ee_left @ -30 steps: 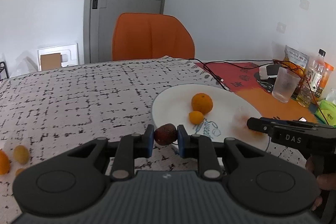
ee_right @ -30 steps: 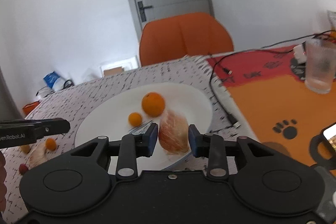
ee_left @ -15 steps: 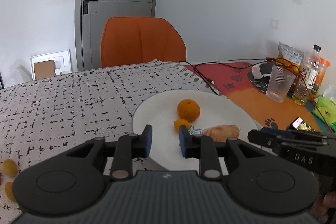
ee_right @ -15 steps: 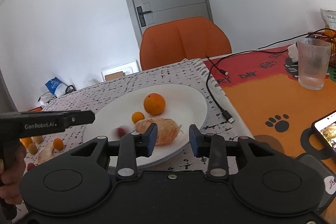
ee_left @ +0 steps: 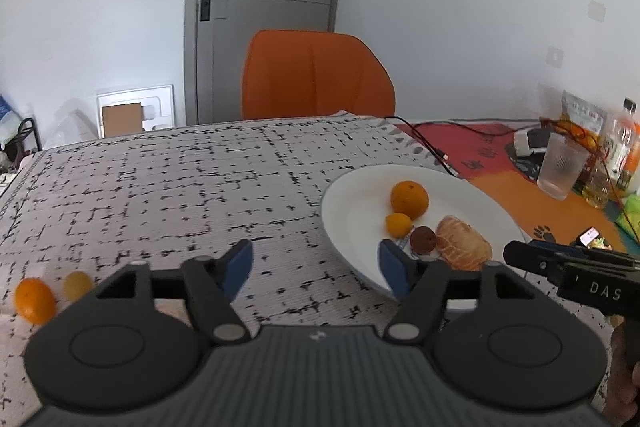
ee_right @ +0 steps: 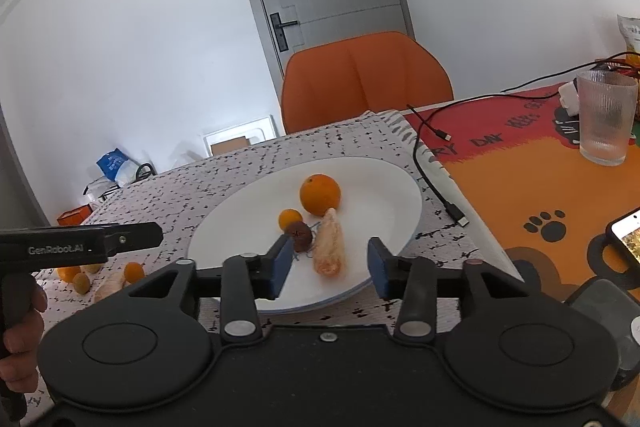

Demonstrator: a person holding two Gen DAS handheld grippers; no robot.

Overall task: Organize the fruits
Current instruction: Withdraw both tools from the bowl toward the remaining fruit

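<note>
Gaping wide and empty, both the left gripper (ee_left: pixel 316 269) and right gripper (ee_right: pixel 328 265) face the plate (ee_right: pixel 248 211) (four fruits on it)

Two black handheld grippers with blue finger pads

The left gripper (ee_left: pixel 316 265) has a ribbed grey body, round black discs, silver pivot pins and blue pads (ee_left: pixel 237 267). The right gripper (ee_right: pixel 328 267) is all black with a centre screw; its side reads "DAS", the left's "GenRobot.AI". Bare fingers (ee_right: pixel 20 323) grip the handle.
</note>
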